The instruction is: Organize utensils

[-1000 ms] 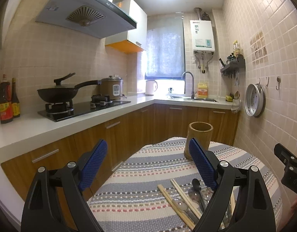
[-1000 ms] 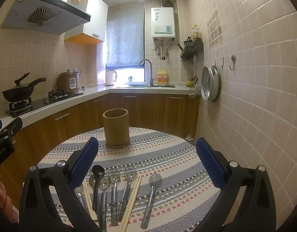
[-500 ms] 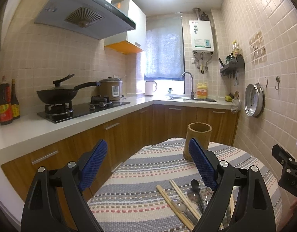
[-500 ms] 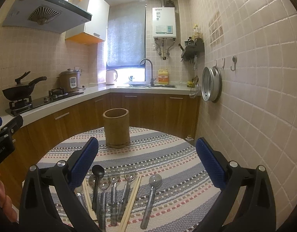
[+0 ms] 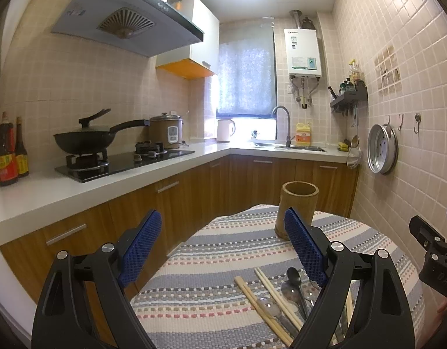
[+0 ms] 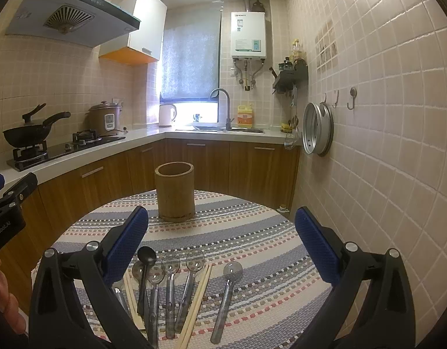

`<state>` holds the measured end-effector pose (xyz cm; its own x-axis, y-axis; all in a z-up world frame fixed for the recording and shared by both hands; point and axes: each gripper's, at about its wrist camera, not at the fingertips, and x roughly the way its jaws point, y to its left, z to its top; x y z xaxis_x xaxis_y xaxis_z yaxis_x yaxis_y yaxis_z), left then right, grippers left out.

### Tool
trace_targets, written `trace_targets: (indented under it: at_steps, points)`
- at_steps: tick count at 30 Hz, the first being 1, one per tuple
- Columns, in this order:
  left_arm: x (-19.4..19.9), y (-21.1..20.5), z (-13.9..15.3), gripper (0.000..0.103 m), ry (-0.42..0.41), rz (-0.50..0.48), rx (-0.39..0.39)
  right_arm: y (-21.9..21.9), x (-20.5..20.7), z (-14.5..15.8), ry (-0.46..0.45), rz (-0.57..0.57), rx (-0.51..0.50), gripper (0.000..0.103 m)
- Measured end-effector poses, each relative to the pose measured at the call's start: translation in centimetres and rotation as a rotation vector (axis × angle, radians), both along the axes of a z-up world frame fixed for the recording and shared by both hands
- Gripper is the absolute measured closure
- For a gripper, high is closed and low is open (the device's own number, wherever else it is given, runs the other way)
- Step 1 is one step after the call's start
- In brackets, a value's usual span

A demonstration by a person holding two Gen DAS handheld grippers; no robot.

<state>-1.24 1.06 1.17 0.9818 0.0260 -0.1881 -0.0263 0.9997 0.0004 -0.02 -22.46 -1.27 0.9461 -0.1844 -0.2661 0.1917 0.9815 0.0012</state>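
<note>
Utensils (image 6: 165,288) lie loose on the striped surface (image 6: 252,232) near our bamboo holder (image 6: 174,191); left tongs (image 5: 223,247) and right tongs (image 6: 223,247) gape apart, gripping nothing.

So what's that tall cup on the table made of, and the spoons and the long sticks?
The cup looks like bamboo or wood: tan, matte, with a thick wall and a darker ring near its base. The spoons look like metal, grey and shiny; one spoon is dark, material unclear. The sticks are chopsticks, pale and dull, probably bamboo or wood.
</note>
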Motion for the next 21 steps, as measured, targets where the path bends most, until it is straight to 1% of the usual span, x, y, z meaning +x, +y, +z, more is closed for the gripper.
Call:
trace_targets:
  at_steps: [21]
  points:
    - [-0.06, 0.26, -0.4, 0.019, 0.002, -0.007, 0.0, 0.04, -0.4, 0.04, -0.008, -0.004, -0.003, 0.006]
